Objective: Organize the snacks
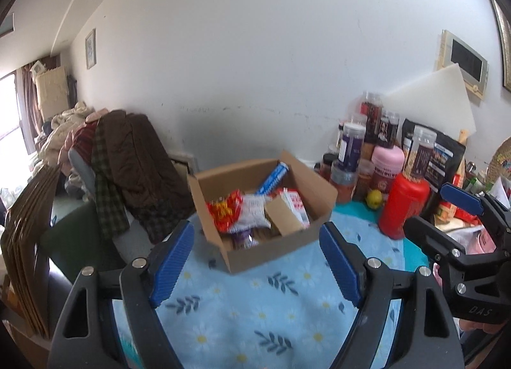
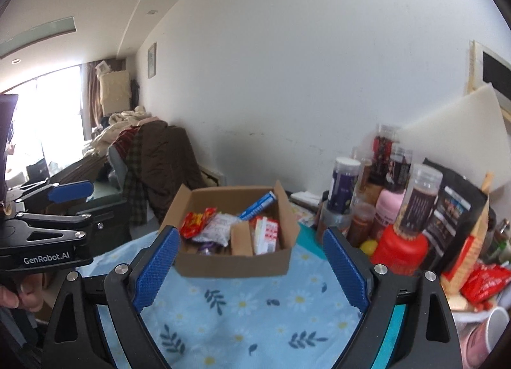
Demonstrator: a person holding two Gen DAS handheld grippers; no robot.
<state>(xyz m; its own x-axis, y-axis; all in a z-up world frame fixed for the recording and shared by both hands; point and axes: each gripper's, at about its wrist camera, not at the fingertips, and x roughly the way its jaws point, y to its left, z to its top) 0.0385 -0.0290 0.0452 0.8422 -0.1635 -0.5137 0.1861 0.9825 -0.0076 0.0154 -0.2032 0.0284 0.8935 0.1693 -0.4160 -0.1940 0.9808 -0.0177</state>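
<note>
Two grippers, both empty with jaws spread wide: left gripper (image 1: 257, 260) and right gripper (image 2: 252, 268), ribbed blue pads on black frames. Both views are blurred, so package print is unreadable. The cardboard box (image 1: 271, 249), corrugated, flaps up, sits on the daisy-print tablecloth (image 1: 255, 305) ahead of both grippers. Inside: a red snack packet (image 1: 225, 209), a white crinkled packet (image 1: 254, 212), a blue-and-white tube (image 1: 273, 177) and a red-and-white carton (image 1: 297, 204); lower contents are hidden. Cylindrical jars (image 2: 418, 199) crowd the right, partly overlapping.
</note>
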